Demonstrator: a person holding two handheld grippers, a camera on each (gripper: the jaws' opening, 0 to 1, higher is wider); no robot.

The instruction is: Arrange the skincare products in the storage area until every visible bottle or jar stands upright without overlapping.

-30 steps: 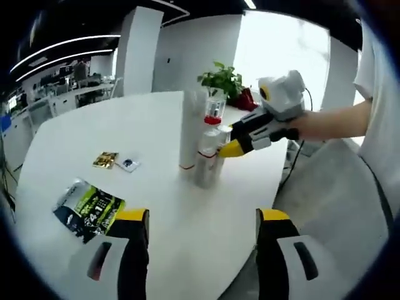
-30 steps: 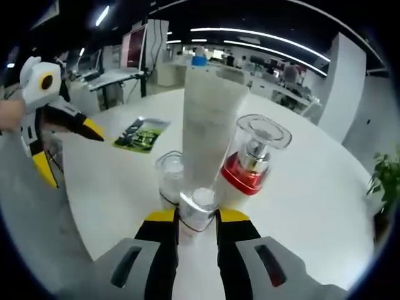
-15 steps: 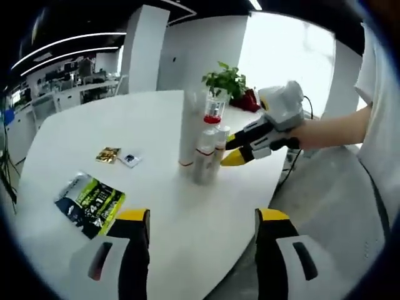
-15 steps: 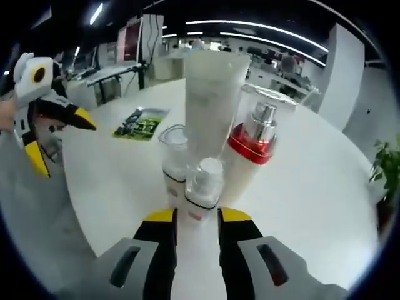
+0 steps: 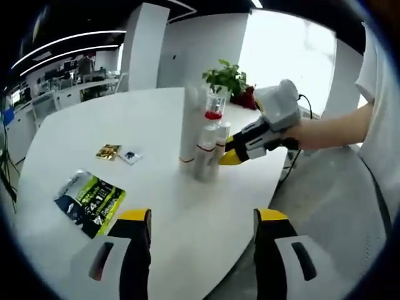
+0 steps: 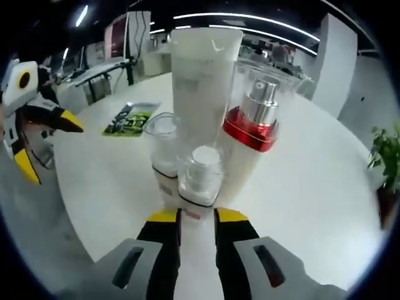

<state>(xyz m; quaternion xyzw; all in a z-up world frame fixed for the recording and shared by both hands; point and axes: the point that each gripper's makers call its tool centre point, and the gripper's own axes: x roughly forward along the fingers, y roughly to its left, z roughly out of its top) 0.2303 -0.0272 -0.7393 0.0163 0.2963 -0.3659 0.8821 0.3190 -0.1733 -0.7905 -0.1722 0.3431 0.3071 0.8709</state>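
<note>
You work at a round white table (image 5: pixel 94 131). A cluster of four upright skincare containers stands near its edge. The largest is a tall white tube (image 6: pixel 203 94), standing on its cap. Beside it stands a pump bottle (image 6: pixel 253 134) with a red collar and clear cap. In front stand two small clear-capped bottles (image 6: pixel 199 181), (image 6: pixel 161 153), close together. Your right gripper (image 6: pixel 196 224) has its jaws closed narrowly on the base of the nearer small bottle. Your left gripper (image 5: pixel 203 240) hovers with jaws wide apart, holding nothing. A green and black sachet (image 5: pixel 90 203) lies flat, well apart from the cluster, with two small packets (image 5: pixel 115 152) beyond it.
</note>
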